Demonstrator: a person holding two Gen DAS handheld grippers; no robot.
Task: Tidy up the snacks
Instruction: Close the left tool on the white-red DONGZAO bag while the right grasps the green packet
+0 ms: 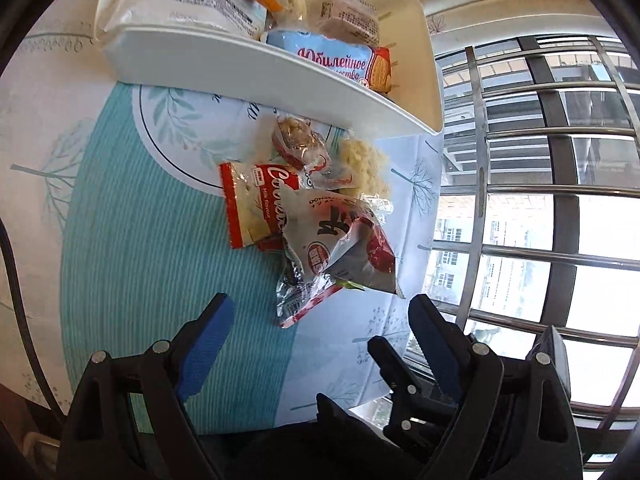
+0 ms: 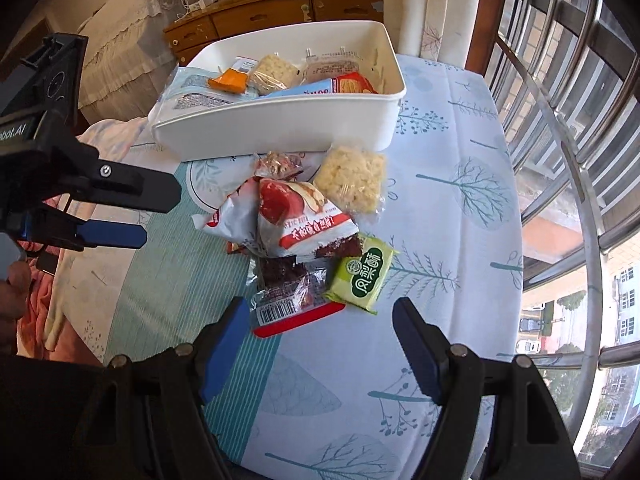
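Near the window-side edge of the table [image 2: 460, 200], a loose pile of snack packets lies just in front of the white bin [image 2: 280, 128], which already holds several packets. The dark-red barcoded packet [image 2: 294, 292] sits at the near end of the pile, with the green packet [image 2: 362, 276] touching it on the side toward the window and the red-and-white triangular pouch [image 2: 298, 216] overlapping its far end.

Risk: the packets overlap, so a closing grip is likely to catch two wrappers at once or pinch only a crinkled foil edge, which could slip out on the lift. A packet nudged toward the window-side edge could slide off the cloth (the wrappers look slick).

Risk: both grippers approach the same pile; their fingers could collide.

Pose: the right gripper [image 2: 320, 344] points steeply down at the near end of the pile, jaws spread and empty, nothing between the pads. The left gripper [image 1: 324, 340] tilts down from the side away from the window, jaws also wide apart and empty, aimed at the crumpled pouch [image 1: 340, 248].
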